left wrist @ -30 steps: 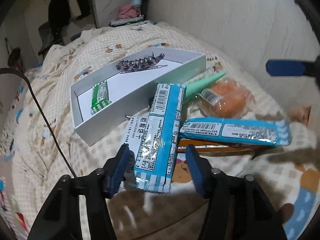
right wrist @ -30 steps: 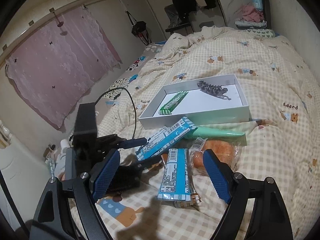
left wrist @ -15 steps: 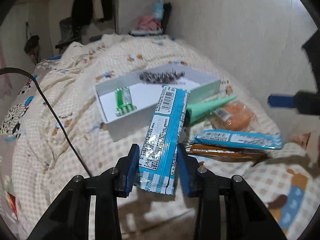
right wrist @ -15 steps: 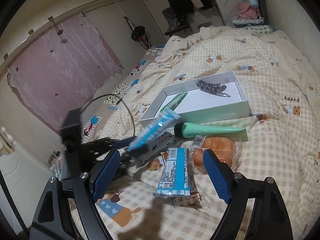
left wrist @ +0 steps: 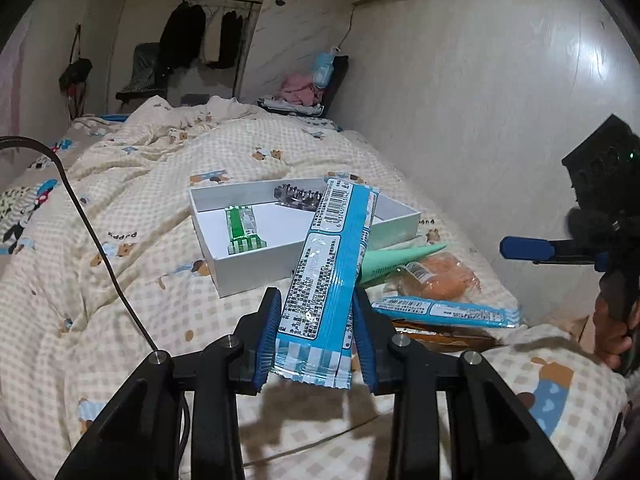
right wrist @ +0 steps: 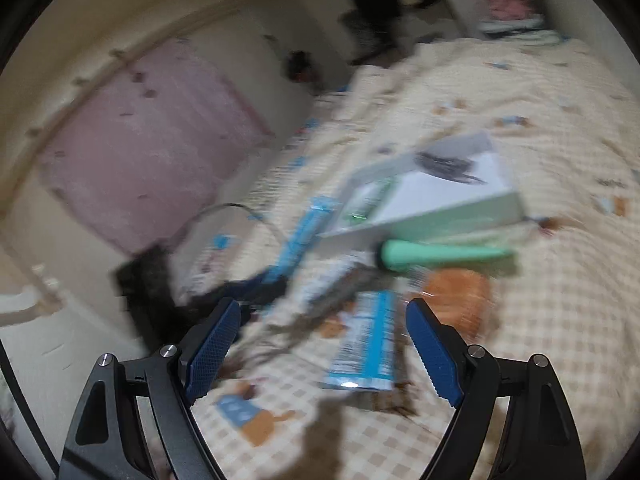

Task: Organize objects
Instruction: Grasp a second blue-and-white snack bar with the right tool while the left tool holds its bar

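Observation:
My left gripper (left wrist: 316, 336) is shut on a blue snack packet (left wrist: 330, 276) and holds it above the bed, its far end over the near wall of a white box (left wrist: 248, 272). The box holds a green packet (left wrist: 241, 230) and a dark hair claw (left wrist: 298, 198). A second blue packet (left wrist: 444, 310) lies on the bed, also in the blurred right wrist view (right wrist: 366, 346). A green tube (left wrist: 394, 260) and an orange packet (left wrist: 440, 278) lie beside it. My right gripper (right wrist: 326, 350) is open and empty above that packet.
A black cable (left wrist: 100, 248) runs across the checked bedspread on the left. A wall (left wrist: 480, 120) runs along the bed's right side. Clothes hang on a rack (left wrist: 200, 36) at the far end. A brown packet (left wrist: 444, 334) lies under the second blue packet.
My left gripper closed on the blue packet and lifted it off the bed toward the box. The right gripper is swinging, so its view has blurred.

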Motion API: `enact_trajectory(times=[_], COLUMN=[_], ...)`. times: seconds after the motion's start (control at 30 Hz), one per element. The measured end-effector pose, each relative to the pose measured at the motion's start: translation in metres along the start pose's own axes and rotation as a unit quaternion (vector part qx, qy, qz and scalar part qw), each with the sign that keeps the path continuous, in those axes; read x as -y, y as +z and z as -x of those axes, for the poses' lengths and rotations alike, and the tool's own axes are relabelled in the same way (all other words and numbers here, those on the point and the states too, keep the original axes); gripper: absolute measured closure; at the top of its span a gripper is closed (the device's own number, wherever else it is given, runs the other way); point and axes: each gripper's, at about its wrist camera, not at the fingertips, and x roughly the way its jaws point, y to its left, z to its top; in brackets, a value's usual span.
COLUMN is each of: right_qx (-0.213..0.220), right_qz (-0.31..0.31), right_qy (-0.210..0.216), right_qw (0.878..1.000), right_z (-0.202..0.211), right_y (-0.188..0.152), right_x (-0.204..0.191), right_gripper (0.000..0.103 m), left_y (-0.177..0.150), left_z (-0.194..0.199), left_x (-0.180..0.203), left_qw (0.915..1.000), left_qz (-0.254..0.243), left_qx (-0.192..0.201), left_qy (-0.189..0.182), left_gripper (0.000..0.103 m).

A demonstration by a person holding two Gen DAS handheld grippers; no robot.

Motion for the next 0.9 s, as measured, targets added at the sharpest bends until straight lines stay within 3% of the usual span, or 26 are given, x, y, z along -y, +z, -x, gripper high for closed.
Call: enact_trajectory(times=[0.07, 0.13, 0.17, 0.23, 0.37, 0.57, 0.9], right_qx=[0.039, 0.091, 0.106, 0.117, 0.105, 0.078, 0.067], right_qz=[0.024, 0.052, 0.054, 0.050, 0.081, 0.079, 0.059], right_qy=[0.001, -0.033, -0.049, -0.043, -0.074, -0.089, -0.091], right_qw=[0.999, 0.994, 0.992, 0.991, 0.988, 0.990, 0.992], right_z=[0.013, 0.027, 0.033, 0.038, 0.028, 0.013, 0.005], right_y=[0.004, 0.005, 0.006, 0.005, 0.001, -0.004, -0.019], right_x=[0.002, 0.002, 0.006, 0.013, 0.018, 0.025, 0.035], right_gripper=[0.017, 0.017, 0.017, 0.017, 0.017, 0.017, 0.017], left_y=[-0.002, -0.004, -0.004, -0.004, -0.005, -0.007, -0.010], left_z=[0.003, 0.003, 0.002, 0.000, -0.001, -0.003, -0.007], left_x=[-0.001, -0.003, -0.003, -0.003, 0.002, 0.006, 0.004], left_qw=[1.0000, 0.9999, 0.9998, 0.9998, 0.9998, 0.9999, 0.9998], left_qz=[0.008, 0.016, 0.017, 0.020, 0.012, 0.000, 0.008], left_qx=[0.002, -0.002, -0.003, -0.006, -0.012, -0.014, -0.018], left_qy=[0.000, 0.001, -0.001, -0.007, -0.009, -0.009, -0.005], left_gripper=[0.064, 0.064, 0.064, 0.064, 0.064, 0.064, 0.064])
